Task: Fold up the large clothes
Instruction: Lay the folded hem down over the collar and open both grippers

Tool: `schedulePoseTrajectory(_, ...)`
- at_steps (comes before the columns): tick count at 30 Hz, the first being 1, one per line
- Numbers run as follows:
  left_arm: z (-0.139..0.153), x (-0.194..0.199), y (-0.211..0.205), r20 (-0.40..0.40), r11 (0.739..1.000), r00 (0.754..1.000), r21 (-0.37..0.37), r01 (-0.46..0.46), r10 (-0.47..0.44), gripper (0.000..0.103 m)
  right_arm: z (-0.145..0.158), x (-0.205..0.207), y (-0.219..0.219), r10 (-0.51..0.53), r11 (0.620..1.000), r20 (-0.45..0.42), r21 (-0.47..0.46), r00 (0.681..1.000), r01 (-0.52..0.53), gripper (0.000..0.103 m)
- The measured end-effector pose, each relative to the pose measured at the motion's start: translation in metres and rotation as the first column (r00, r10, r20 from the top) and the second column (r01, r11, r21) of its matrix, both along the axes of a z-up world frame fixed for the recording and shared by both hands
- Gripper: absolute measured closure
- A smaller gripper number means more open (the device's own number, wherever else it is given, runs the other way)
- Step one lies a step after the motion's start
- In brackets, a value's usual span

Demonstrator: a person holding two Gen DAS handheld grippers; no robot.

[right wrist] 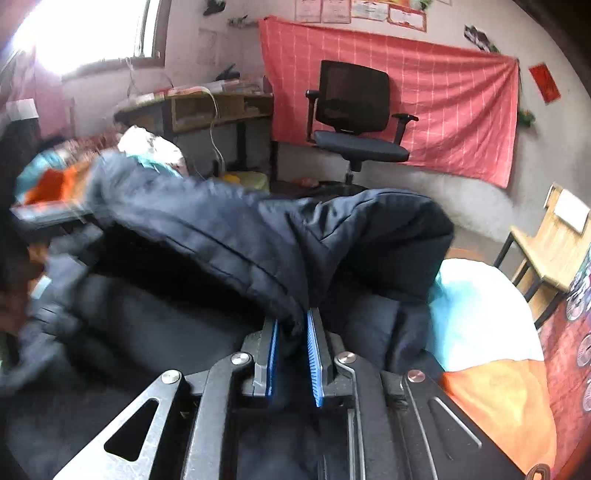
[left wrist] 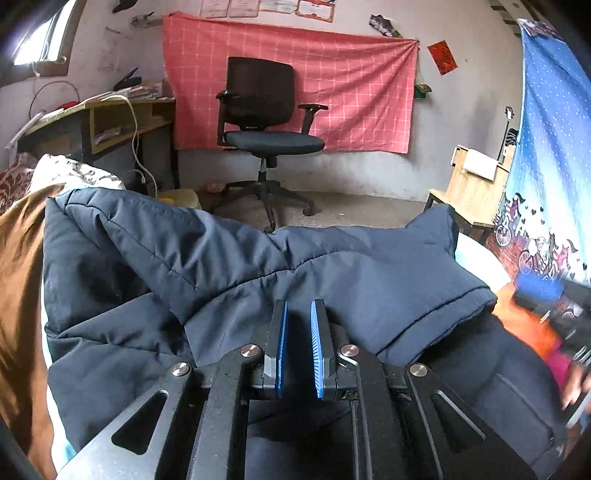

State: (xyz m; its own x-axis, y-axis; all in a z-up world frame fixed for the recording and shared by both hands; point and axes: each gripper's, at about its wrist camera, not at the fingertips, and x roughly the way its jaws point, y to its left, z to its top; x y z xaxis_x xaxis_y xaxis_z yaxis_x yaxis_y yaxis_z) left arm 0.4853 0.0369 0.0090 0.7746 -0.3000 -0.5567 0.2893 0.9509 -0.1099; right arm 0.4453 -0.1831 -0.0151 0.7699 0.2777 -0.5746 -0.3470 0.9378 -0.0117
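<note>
Dark navy padded jacket (left wrist: 258,266) fills the lower and middle frame in both views, heaped over bedding of brown, white and orange; a quilted sleeve or flap runs from upper left toward right centre in the left wrist view. Behind it, upper centre, a black office chair (left wrist: 266,129) before a pink checked cloth (left wrist: 351,85) pinned to the wall; cluttered desk (left wrist: 110,118) upper left, wooden chair (left wrist: 476,184) at right. Left gripper (left wrist: 298,349), bottom centre: blue pads nearly together with a thin gap, no cloth visibly between them; reads as closed on nothing, hovering just over the jacket. Right gripper (right wrist: 291,356), bottom centre of its view: a bunched edge of jacket (right wrist: 295,236) hangs down into the gap between the pads; the pads look slightly parted around it, so the pinch seems loose, possibly letting go. Judgement: a fold is being laid over. To do it well, set the carried edge flat on the body of the jacket before releasing, then smooth out trapped air; padded fabric springs back. Only the left view shows the blue patterned hanging cloth (left wrist: 546,147) at right and a blurred hand at the right edge. Only the right view shows the bright window (right wrist: 85,33) upper left and the cloth between the pads.
</note>
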Motion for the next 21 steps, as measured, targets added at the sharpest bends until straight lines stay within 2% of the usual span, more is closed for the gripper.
schedulePoseTrajectory(1, -0.002, 0.0, -0.001, 0.005, 1.0, 1.0, 0.006, 0.003, -0.003, 0.093, 0.01, -0.004, -0.003, 0.005, 1.0, 0.041, -0.011, 0.999, -0.005, 0.068)
schedulePoseTrajectory(3, -0.005, -0.001, -0.002, 0.012, 1.0, 1.0, 0.013, 0.006, -0.006, 0.093, 0.025, -0.002, -0.006, 0.008, 1.0, 0.1, -0.005, 0.995, -0.008, 0.05)
schedulePoseTrajectory(5, -0.01, -0.003, -0.005, 0.018, 1.0, 1.0, 0.018, 0.006, -0.006, 0.093, 0.035, 0.018, 0.0, -0.004, 1.0, 0.098, 0.012, 0.995, 0.003, 0.049)
schedulePoseTrajectory(8, -0.016, -0.008, -0.012, 0.032, 0.999, 0.999, 0.045, 0.009, -0.011, 0.093, 0.037, 0.064, 0.014, -0.017, 0.997, 0.051, 0.077, 0.999, 0.013, 0.049)
schedulePoseTrajectory(9, -0.018, -0.009, -0.013, 0.037, 0.999, 0.999, 0.051, 0.01, -0.012, 0.093, 0.034, 0.08, 0.021, -0.028, 0.997, 0.049, 0.069, 0.998, 0.025, 0.054)
schedulePoseTrajectory(10, -0.02, -0.01, -0.013, 0.041, 0.998, 0.999, 0.056, 0.012, -0.014, 0.093, 0.032, 0.094, 0.027, -0.04, 0.998, 0.043, 0.053, 0.998, 0.038, 0.064)
schedulePoseTrajectory(12, -0.024, -0.01, -0.013, 0.044, 0.999, 0.999, 0.05, 0.014, -0.016, 0.093, 0.024, 0.129, 0.034, -0.106, 0.994, 0.012, 0.004, 0.994, 0.106, 0.075)
schedulePoseTrajectory(14, -0.03, -0.01, -0.01, 0.039, 0.999, 0.999, 0.028, 0.019, -0.02, 0.093, 0.012, 0.154, 0.032, -0.194, 0.98, -0.025, -0.042, 0.981, 0.192, 0.079)
schedulePoseTrajectory(16, -0.033, -0.009, -0.009, 0.036, 1.0, 0.999, 0.005, 0.025, -0.025, 0.093, -0.005, 0.169, 0.023, -0.274, 0.959, -0.062, -0.086, 0.96, 0.269, 0.098)
schedulePoseTrajectory(19, -0.037, -0.011, -0.01, 0.055, 1.0, 0.998, -0.001, 0.032, -0.031, 0.093, -0.035, 0.17, 0.002, -0.305, 0.952, -0.145, -0.045, 0.941, 0.302, 0.1)
schedulePoseTrajectory(21, -0.037, -0.01, -0.012, 0.065, 0.999, 0.997, 0.007, 0.034, -0.035, 0.093, -0.052, 0.163, -0.003, -0.296, 0.955, -0.154, -0.022, 0.943, 0.296, 0.101)
